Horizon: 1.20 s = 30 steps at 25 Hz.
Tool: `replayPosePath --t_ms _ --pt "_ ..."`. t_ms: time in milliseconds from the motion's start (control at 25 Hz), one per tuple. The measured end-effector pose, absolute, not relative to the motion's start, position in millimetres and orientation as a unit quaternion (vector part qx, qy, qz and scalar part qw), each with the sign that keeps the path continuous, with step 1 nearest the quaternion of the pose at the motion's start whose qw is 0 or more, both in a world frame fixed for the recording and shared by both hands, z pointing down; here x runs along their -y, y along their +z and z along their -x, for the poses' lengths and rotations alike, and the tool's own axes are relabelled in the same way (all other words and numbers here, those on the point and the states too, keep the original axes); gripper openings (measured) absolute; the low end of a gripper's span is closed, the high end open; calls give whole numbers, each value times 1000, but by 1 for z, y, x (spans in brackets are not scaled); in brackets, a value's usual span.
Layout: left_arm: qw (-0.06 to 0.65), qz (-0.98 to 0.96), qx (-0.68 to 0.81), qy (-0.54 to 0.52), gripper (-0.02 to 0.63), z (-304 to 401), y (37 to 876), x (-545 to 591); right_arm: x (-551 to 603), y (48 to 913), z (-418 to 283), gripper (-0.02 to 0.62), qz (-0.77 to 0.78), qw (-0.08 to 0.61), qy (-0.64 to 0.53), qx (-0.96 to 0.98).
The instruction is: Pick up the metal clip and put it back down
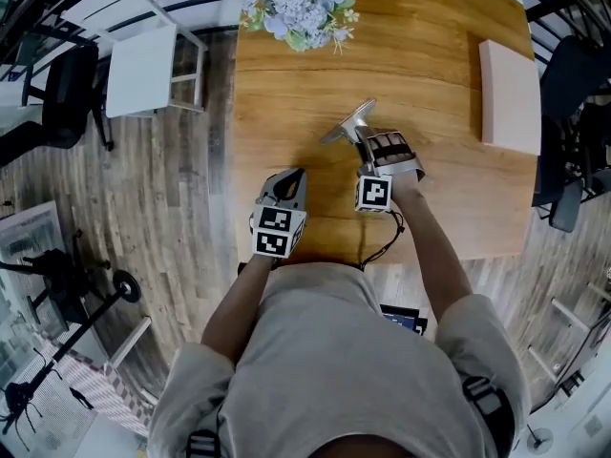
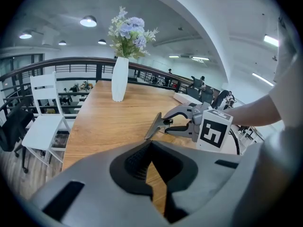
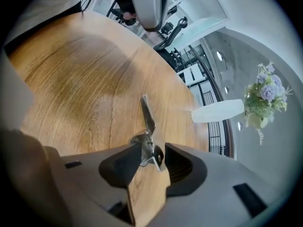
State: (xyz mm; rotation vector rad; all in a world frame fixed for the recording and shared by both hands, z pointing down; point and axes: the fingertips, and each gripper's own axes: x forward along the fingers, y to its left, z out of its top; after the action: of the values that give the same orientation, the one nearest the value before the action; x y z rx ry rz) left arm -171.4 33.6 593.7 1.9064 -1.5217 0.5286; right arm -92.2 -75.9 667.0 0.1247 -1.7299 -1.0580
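The metal clip [image 1: 348, 122] rests tilted on the wooden table [image 1: 430, 46], its flat blade pointing away from me. My right gripper [image 1: 368, 148] stands open around its wire handles, with a gap on one side. In the right gripper view the clip [image 3: 147, 126] sits between the two pads, nearer the left one. The left gripper view shows the clip [image 2: 158, 124] with its tip down on the wood and the right gripper [image 2: 171, 125] behind it. My left gripper [image 1: 298, 176] hovers near the table's front edge, shut and empty, its tips [image 2: 151, 143] meeting.
A white vase of pale blue flowers [image 1: 301, 3] stands at the table's far edge. A flat pale box [image 1: 509, 93] lies at the right side. A white chair [image 1: 143, 60] stands on the floor left of the table.
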Motion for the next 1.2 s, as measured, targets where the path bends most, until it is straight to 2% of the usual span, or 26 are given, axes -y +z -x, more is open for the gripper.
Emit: replayPosePath --t_ms 80,200,280,720,1200 --pt "321 -720 582 199 23 173 594 -38 77 667 94 120 -54 530 -451 716" --pt "323 -719 582 198 23 173 591 -46 68 659 95 93 -60 528 -428 731" --pt "319 -721 582 197 23 175 590 -46 69 650 99 31 -77 516 -422 742" --pt "291 -740 579 182 23 199 559 -55 34 614 112 28 -143 501 -342 782" --pt "245 -765 577 146 23 240 503 -48 5 526 151 28 -326 358 -119 867"
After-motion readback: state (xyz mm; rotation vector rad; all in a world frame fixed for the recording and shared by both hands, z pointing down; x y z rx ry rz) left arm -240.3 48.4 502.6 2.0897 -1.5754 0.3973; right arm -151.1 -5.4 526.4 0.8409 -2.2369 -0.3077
